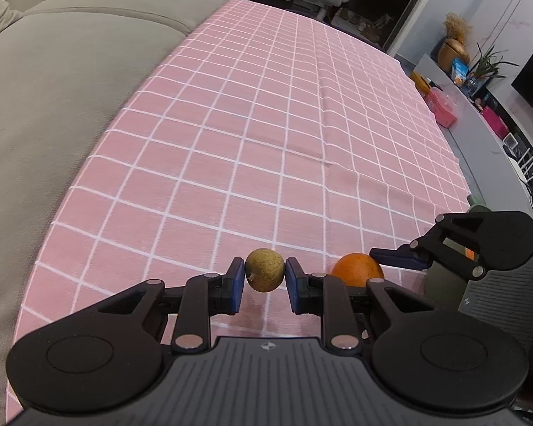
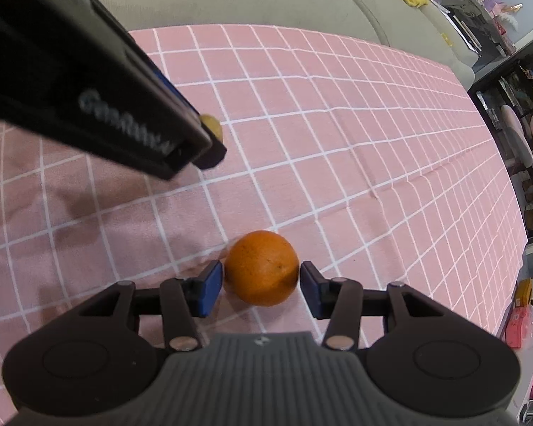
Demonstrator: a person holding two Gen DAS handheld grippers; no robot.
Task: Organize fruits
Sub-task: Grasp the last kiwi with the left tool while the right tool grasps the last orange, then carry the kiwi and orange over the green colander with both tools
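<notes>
**Kiwi clamped left, orange bracketed right**

Nearest the lens: left gripper (image 1: pixel 265 277), blue pads closed on a small brownish-green kiwi (image 1: pixel 265 269), lifted clear of the pink checked tablecloth (image 1: pixel 266 124). Just beside it to the right, an orange (image 1: pixel 355 269) resting on the cloth. Right gripper (image 2: pixel 262 278) straddling that orange (image 2: pixel 262 267), jaws parted, a sliver of gap at the left pad, right pad at the skin or barely off it; no firm grip visible. Wide bare cloth ahead of both fruits, open for travel. Grey sofa (image 1: pixel 71 106) hard against the cloth's far-left edge; right edge dropping off toward a cluttered ledge (image 1: pixel 479 117).
</notes>
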